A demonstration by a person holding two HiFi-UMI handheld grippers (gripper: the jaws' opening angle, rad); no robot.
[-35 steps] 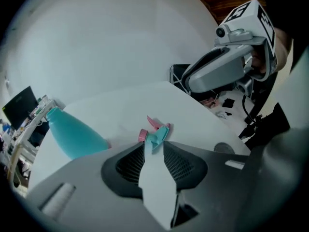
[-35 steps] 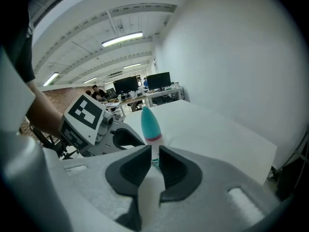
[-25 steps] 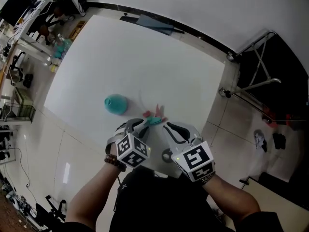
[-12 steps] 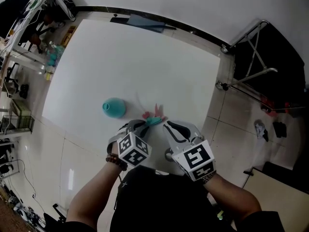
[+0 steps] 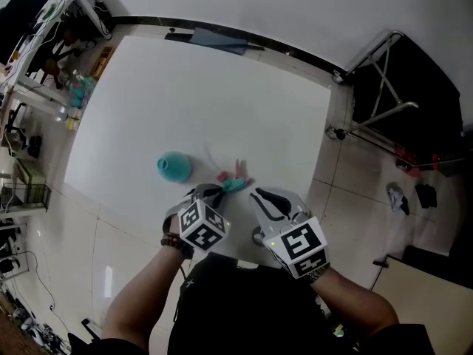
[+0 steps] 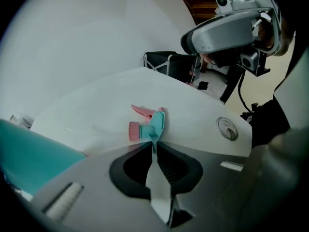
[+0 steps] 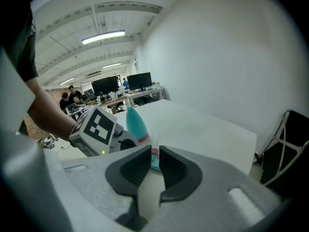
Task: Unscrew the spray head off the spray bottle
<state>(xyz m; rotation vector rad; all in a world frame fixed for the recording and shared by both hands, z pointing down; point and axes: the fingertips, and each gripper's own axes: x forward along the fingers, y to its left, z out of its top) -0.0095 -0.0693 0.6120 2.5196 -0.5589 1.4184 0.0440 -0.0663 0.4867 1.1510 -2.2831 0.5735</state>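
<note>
The teal-and-pink plastic spray head (image 5: 235,179) lay low in the centre of the head view on the white table (image 5: 222,87). It was well apart from the teal cone-shaped spray bottle (image 5: 174,166), which stood to its left, so the unscrewing looked done and the step in hand was judged to be setting the head down. The left gripper (image 6: 154,148) had its jaws drawn almost together, with the head's teal tail pinched at their tips. To finish well, the spray head should rest flat on the table before those jaws part. The gripper should then back straight out and stay clear of the spray bottle so as not to tip it. The right gripper (image 7: 152,157) held its jaws a narrow slit apart, with pink and teal showing at the far end of the slit. Whether they pressed on the spray head or merely stood over it could not be told. The bottle's open neck was not readable from above, and its body was cut off at the lower left of the left gripper view.
</note>
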